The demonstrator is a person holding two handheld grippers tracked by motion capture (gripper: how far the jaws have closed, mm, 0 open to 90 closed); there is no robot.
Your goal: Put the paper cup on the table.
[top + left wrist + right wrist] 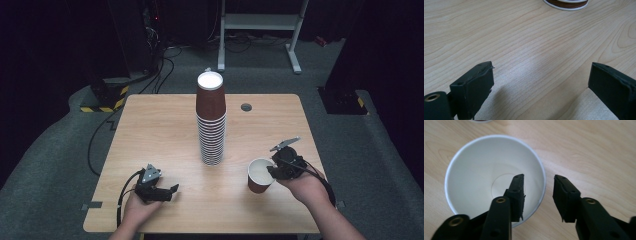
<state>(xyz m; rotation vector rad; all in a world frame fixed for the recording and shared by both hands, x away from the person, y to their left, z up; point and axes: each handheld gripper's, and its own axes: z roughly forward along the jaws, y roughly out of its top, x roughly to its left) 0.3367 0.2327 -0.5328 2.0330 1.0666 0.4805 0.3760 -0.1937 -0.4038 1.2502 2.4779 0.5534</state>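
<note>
A tall stack of brown paper cups (211,125) stands upside down at the middle of the wooden table (150,125); its bottom rim (566,3) shows at the top of the left gripper view. One brown cup (259,175) with a white inside (479,170) sits upright at the front right. My right gripper (277,169) (538,178) is open and straddles that cup's near rim, one jaw inside and one outside, with a gap to the wall on both sides. My left gripper (172,190) (541,66) is wide open low over bare table at the front left, holding nothing.
A round grey grommet (246,107) sits in the table behind the stack. On the floor beyond the table are a white stand frame (260,22), loose cables (165,65) and a yellow-and-black striped base (105,100).
</note>
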